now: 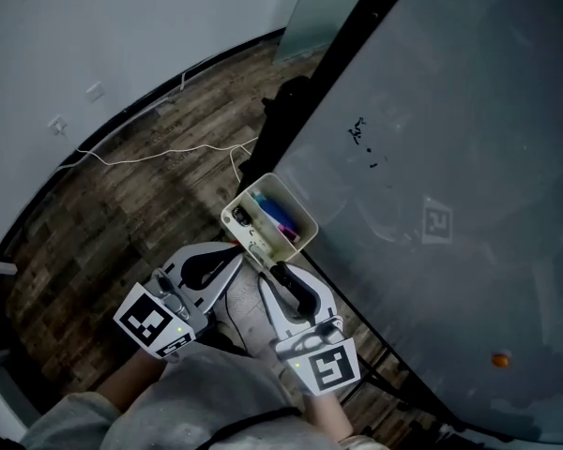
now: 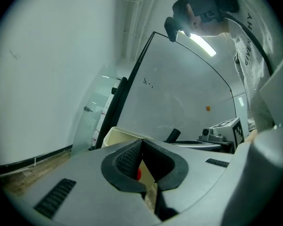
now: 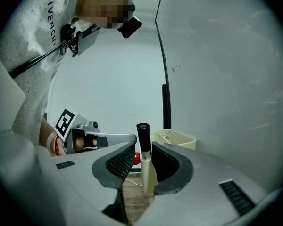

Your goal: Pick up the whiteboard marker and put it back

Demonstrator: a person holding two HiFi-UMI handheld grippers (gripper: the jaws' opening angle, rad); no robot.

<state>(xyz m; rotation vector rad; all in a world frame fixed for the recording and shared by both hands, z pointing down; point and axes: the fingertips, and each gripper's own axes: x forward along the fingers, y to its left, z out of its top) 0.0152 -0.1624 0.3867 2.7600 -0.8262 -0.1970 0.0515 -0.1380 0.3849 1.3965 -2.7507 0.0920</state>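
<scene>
A whiteboard marker with a black cap and a white barrel stands upright between the jaws of my right gripper. It leans on the right-hand pad, and a slit of daylight shows between it and the left-hand pad, so the jaws stand open around it. Just ahead, a cream marker tray hangs on the whiteboard's lower edge, with blue and pink markers inside. My left gripper sits beside the tray with its tips together and nothing in them.
The big grey whiteboard fills the right side and carries an orange magnet and a few small black marks. A white cable trails over the wooden floor by the wall. The board's black frame runs past the tray.
</scene>
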